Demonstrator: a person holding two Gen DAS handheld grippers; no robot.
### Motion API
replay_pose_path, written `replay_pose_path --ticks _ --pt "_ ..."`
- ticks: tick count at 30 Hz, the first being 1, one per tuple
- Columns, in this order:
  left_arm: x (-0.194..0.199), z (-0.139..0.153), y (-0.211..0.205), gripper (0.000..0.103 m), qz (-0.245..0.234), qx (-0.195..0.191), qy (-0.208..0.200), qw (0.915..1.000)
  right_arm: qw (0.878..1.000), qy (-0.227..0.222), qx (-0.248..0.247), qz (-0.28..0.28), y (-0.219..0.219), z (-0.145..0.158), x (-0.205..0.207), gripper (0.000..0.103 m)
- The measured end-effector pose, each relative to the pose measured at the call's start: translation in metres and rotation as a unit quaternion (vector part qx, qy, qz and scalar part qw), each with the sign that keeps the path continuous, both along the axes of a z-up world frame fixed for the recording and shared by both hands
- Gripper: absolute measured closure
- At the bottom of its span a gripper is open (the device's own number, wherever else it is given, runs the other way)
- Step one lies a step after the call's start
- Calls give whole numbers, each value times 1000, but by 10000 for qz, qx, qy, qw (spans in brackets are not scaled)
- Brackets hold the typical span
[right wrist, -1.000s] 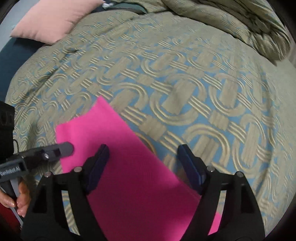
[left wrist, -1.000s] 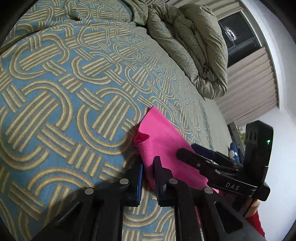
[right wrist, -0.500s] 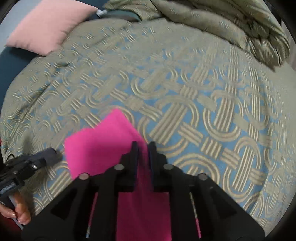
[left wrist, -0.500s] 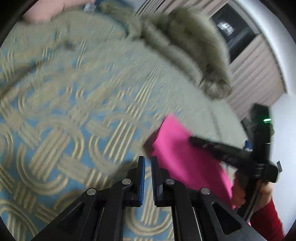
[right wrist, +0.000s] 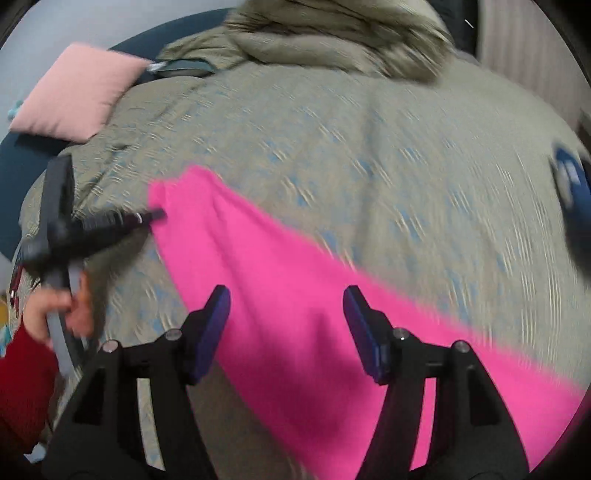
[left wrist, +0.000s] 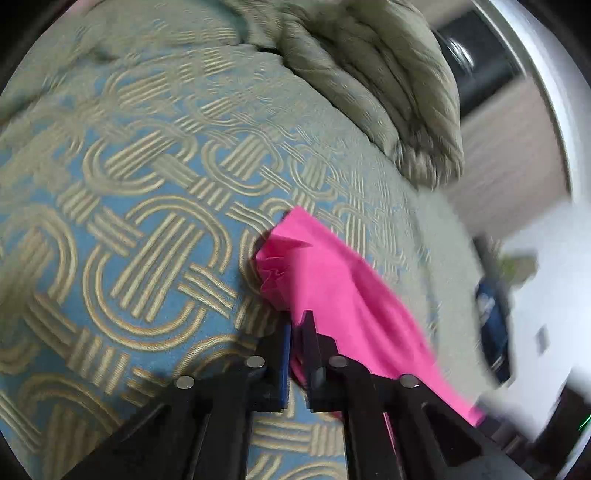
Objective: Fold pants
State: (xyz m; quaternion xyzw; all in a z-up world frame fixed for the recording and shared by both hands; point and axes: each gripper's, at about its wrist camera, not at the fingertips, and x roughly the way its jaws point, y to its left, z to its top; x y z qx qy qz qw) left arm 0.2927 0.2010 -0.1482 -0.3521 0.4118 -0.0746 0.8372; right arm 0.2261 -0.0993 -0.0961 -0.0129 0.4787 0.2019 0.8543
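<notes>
1. The pink pants point(left wrist: 332, 291) lie as a long band on the patterned bedspread point(left wrist: 140, 206), running in the left wrist view from the centre of the frame down toward the lower right.
2. The left gripper point(left wrist: 296, 325) sits at the bottom centre of its own view, its two fingers nearly together and pinching the crumpled near edge of the pants between the pads.
3. In the right wrist view the same gripper point(right wrist: 155, 216) shows at mid left, its tip touching the upper left corner of the pants point(right wrist: 295, 295); a hand point(right wrist: 59, 310) in a red sleeve point(right wrist: 22, 384) holds its handle at the lower left.
4. The right gripper point(right wrist: 286, 321) fills the bottom of its own view with its fingers spread wide apart, the pink cloth lying between and beneath them; whether the pads touch it cannot be told.
5. A bunched olive duvet point(left wrist: 388, 85) is heaped across the top of the left wrist view, well apart from the pants, and appears again along the top centre of the right wrist view point(right wrist: 332, 33).
6. A pink pillow point(right wrist: 77, 96) rests at the upper left of the right wrist view, against a dark blue surface.
7. A blue object point(right wrist: 572, 188) at the right edge is too blurred to identify.
8. Beige curtains point(left wrist: 509, 155) hang at the upper right of the left wrist view.
</notes>
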Motion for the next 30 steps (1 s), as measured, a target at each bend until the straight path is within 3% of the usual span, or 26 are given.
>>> replay_pose_path --ticks 2,5,8,12,18,21,24,27,30 --pt "-17 14 4 99 131 33 -308 9994 9989 251 105 -374 -24 -17 -7 39" --pt "-39 41 -2 99 130 440 -625 9970 9937 679 132 -883 -38 -48 1 42" --pt "-46 49 -6 99 79 823 -613 9947 9966 337 -207 -730 -19 -37 -3 42" --pt "-43 42 -4 99 128 814 -446 9956 9970 337 422 -560 -20 -24 -22 42" --pt "-43 64 -28 99 -40 1314 -701 9888 9896 261 612 -1279 -97 -13 -63 42" --pt "-46 80 -39 99 -114 1458 -854 9856 9754 130 612 -2112 -168 -4 -103 42" --pt "-48 95 -53 99 -197 1630 -1048 9808 9559 -38 235 -2929 -222 0 -145 42" --pt "-50 110 -74 99 -356 1765 -1241 9758 9240 -6 19 -3824 -284 -7 -189 42" --pt "-51 119 -103 99 -626 1872 -1321 9714 8898 75 412 -4544 -335 -9 -216 42"
